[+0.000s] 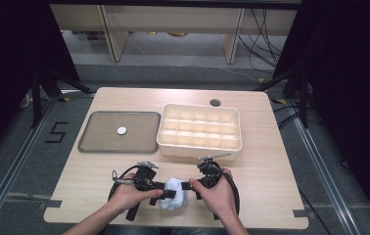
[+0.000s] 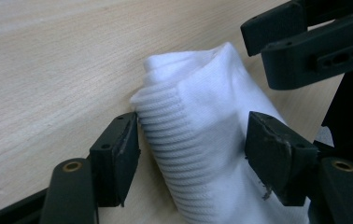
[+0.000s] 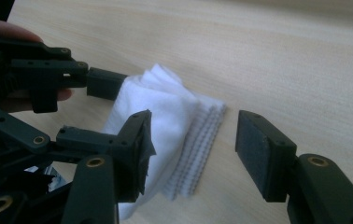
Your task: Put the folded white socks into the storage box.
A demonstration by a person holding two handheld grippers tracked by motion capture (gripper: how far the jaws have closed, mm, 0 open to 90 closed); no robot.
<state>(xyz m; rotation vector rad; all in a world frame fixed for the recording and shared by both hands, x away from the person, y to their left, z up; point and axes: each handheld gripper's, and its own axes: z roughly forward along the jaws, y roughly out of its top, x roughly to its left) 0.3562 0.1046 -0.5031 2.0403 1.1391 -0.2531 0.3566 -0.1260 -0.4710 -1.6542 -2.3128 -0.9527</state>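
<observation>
Two grippers were held low at the near edge of the wooden table [image 1: 100, 161], facing each other across a folded white cloth [image 1: 175, 195]. The left gripper [image 1: 169, 191] was brought in from nine o'clock of the cloth, and its jaws were set against the cloth's two sides, one pad [image 2: 127, 140] touching the ribbed edge, the other pressed on the far side; the cloth was thus gripped between them. The right gripper [image 1: 191, 185] was held at three o'clock of the cloth with its jaws spread apart, one pad [image 3: 139, 140] over the cloth and the other clear of it, above bare wood. A grey tray [image 1: 95, 142] bearing a small white disc [image 1: 121, 130] was seen at eleven o'clock of the cloth, and a cream compartmented box [image 1: 200, 148] at one o'clock, just beside the tray.
</observation>
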